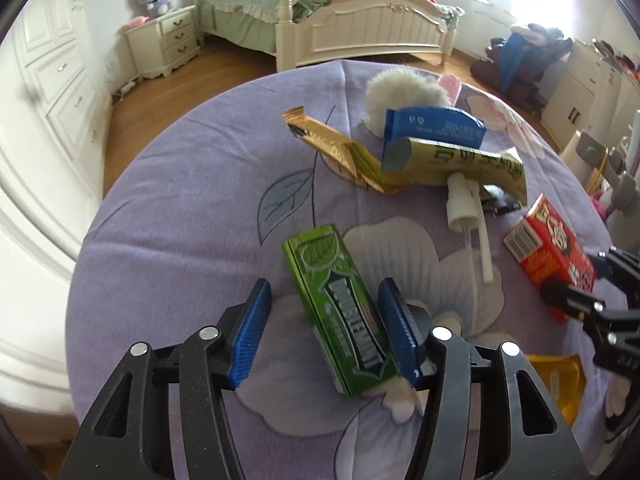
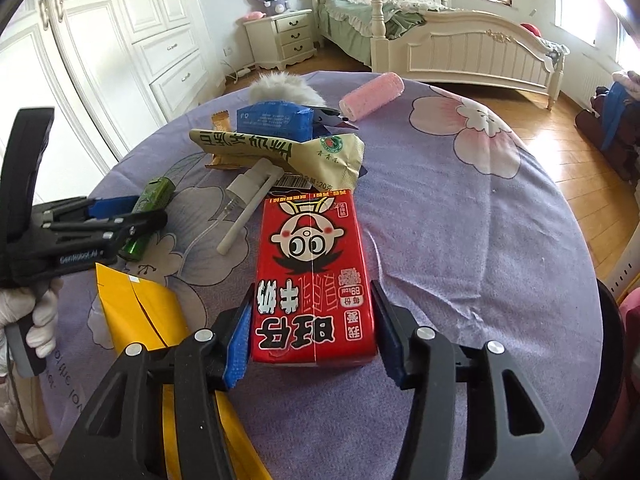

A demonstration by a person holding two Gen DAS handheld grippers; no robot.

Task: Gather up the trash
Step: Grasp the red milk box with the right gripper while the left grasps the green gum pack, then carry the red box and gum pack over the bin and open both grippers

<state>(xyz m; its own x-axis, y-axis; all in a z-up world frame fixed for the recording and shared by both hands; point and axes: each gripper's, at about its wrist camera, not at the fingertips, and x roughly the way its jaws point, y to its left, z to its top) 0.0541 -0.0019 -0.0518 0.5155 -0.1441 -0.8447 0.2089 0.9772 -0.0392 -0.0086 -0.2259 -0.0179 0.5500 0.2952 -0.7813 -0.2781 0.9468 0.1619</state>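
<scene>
A round desk (image 1: 180, 208) covered in a lilac cloth with a flower print carries the scattered trash.

In the left wrist view, the left tool (image 1: 324, 330) sits at the lower centre of the frame with its blue-padded jaws parted around a flat green mint gum packet (image 1: 340, 312). The right pad lies against the packet's edge, while a clear gap shows between the left pad and the packet, so the packet is bracketed, not pinched. The packet lies slanted on the cloth.

In the right wrist view, the right tool (image 2: 312, 336) is at the lower centre, its jaws set on either side of a red cardboard drink carton (image 2: 312, 276) printed with a cartoon face. The left pad touches the carton's side and the right pad stands just beside the other side; whether it presses I cannot tell. The carton lies flat on the cloth.

Above the carton in that view lie a white plastic spray nozzle with a clear tube (image 2: 248, 208), a crumpled beige foil packet with green lettering (image 2: 280, 150), a blue paper packet (image 2: 276, 120), a white furry ball (image 2: 280, 88) and a pink foam roller (image 2: 372, 94). A yellow plastic bag (image 2: 136, 312) lies at the lower left, beside a white-gloved hand (image 2: 38, 320) holding the left tool's handle.
</scene>
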